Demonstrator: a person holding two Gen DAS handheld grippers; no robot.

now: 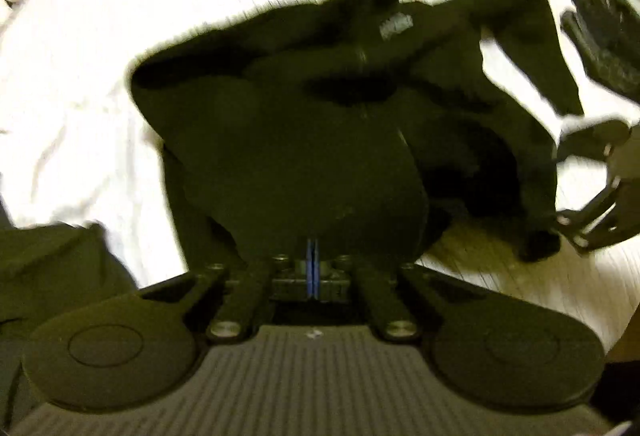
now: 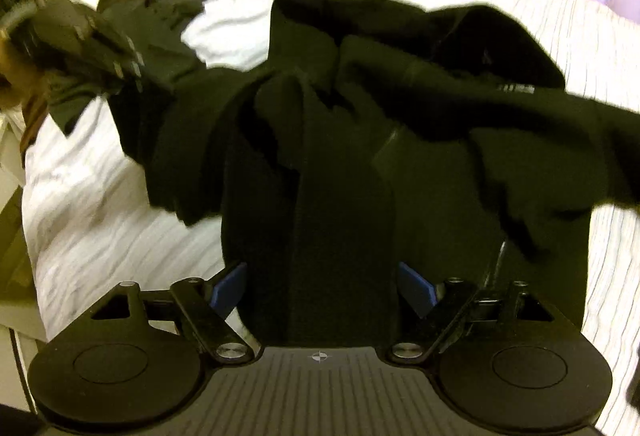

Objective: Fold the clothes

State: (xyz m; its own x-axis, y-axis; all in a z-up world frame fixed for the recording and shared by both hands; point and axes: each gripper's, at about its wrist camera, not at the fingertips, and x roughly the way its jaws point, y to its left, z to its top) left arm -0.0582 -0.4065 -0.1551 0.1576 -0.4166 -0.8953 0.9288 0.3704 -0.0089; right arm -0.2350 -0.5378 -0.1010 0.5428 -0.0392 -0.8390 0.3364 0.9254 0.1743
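matt black cloth garment, ribbed white bedsheet

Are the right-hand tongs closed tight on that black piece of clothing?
No, the right tongs stand wide open, their blue pads apart on either side of the crumpled black fabric garment.

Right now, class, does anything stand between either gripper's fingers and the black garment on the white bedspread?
Nothing visible does. The left gripper has its fingers shut on the black garment. The right gripper has its fingers open with the black fabric lying directly between them. Only the white bedspread lies underneath.
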